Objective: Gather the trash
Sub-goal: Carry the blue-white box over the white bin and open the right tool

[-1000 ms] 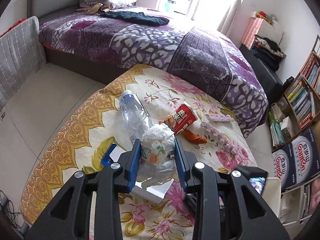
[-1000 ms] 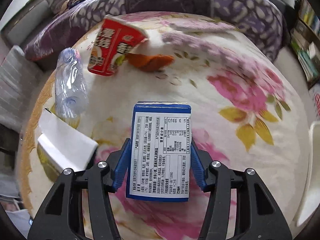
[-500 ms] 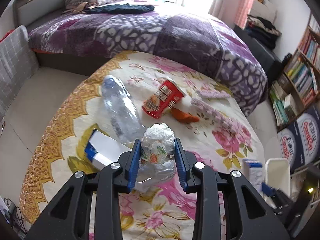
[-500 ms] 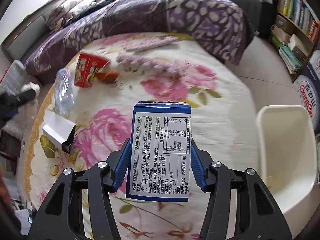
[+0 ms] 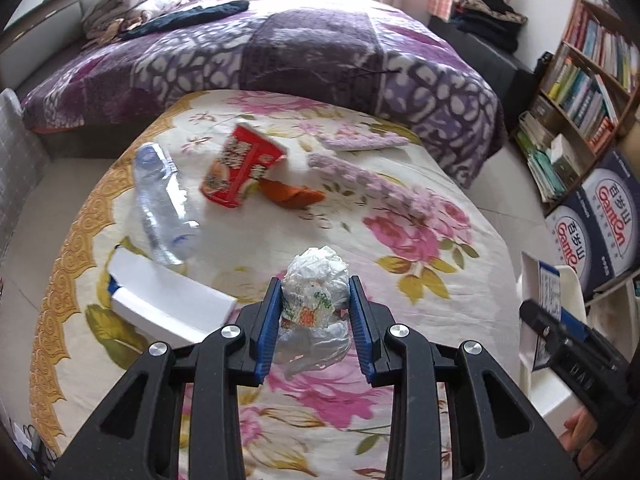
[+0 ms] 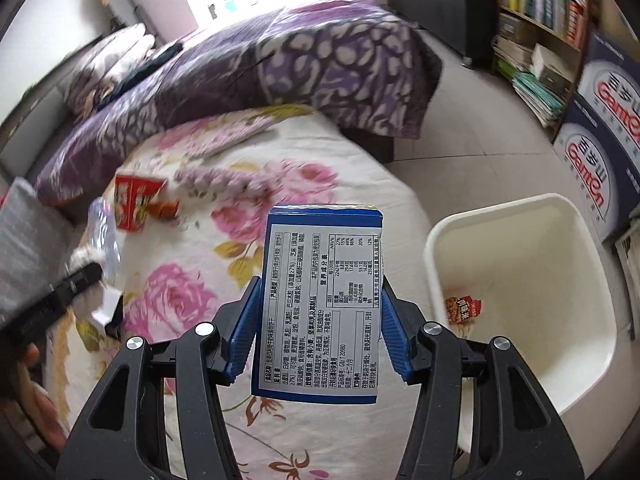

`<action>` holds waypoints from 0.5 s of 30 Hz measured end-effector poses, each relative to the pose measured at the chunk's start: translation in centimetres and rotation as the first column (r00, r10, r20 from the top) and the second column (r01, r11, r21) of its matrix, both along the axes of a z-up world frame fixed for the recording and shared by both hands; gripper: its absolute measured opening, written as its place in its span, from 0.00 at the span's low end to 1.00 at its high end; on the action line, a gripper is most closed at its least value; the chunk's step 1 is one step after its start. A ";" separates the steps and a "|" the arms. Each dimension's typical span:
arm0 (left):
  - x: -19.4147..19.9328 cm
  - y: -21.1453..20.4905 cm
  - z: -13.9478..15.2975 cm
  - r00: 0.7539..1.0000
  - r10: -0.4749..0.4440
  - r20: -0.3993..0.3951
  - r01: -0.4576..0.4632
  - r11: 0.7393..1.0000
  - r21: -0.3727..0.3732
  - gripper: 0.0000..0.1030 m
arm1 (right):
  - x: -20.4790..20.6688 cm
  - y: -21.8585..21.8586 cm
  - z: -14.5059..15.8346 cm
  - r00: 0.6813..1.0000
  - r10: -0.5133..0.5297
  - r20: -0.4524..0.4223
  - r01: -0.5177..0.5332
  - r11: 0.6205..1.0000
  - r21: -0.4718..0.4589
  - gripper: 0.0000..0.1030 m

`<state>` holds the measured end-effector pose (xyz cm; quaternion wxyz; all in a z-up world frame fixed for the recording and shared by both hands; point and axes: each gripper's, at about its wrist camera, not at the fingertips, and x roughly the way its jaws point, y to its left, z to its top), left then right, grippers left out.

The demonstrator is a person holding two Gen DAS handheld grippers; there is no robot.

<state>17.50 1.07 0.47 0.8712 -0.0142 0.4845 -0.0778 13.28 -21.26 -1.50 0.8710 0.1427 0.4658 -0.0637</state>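
Observation:
My left gripper (image 5: 314, 304) is shut on a crumpled white plastic bag (image 5: 316, 292), held above the flowered cloth (image 5: 400, 300). My right gripper (image 6: 318, 304) is shut on a blue and white carton (image 6: 320, 304), held upright above the cloth's right edge, just left of the white trash bin (image 6: 520, 280). That bin holds one red wrapper (image 6: 462, 308). On the cloth lie a clear plastic bottle (image 5: 160, 204), a red snack box (image 5: 240, 172), an orange scrap (image 5: 292, 196) and a white box (image 5: 168, 304). The right gripper with its carton (image 5: 540, 300) shows at the left wrist view's right edge.
A bed with a purple blanket (image 5: 280, 48) stands behind the cloth. A bookshelf (image 5: 580, 92) and blue Gamon boxes (image 5: 592, 232) line the right wall. Two purple fuzzy pieces (image 5: 360, 176) lie on the cloth. Tiled floor (image 6: 480, 128) lies between bed and bin.
Both grippers have risen and swung right with their loads. The right gripper has carried the carton from over the cloth's middle to beside the bin, which now fills the right of its view.

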 end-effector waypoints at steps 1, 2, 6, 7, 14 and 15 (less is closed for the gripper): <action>-0.1 -0.4 0.1 1.000 -0.006 0.006 0.006 1.000 0.000 0.32 | -0.1 -0.4 0.1 1.000 -0.009 0.004 0.009 1.000 0.000 0.51; -0.2 -0.9 0.1 1.000 -0.011 0.013 0.011 1.000 0.000 0.32 | -0.2 -0.7 0.3 1.000 -0.016 0.007 0.016 1.000 0.000 0.51; -0.5 -2.6 0.4 0.999 -0.025 0.032 0.026 1.000 -0.015 0.32 | -0.8 -2.8 0.9 0.998 -0.061 0.020 0.061 0.998 -0.002 0.51; -0.6 -3.1 0.5 0.999 -0.028 0.038 0.029 0.999 -0.018 0.32 | -0.9 -3.1 0.9 0.998 -0.067 0.021 0.067 0.998 -0.001 0.51; -1.0 -6.3 0.5 0.997 -0.061 0.048 0.063 0.997 -0.034 0.32 | -2.0 -5.8 1.4 0.993 -0.114 0.026 0.114 0.993 -0.016 0.51; -1.1 -6.8 0.5 0.996 -0.069 0.047 0.071 0.997 -0.036 0.32 | -2.2 -6.2 1.5 0.992 -0.123 0.025 0.123 0.992 -0.016 0.51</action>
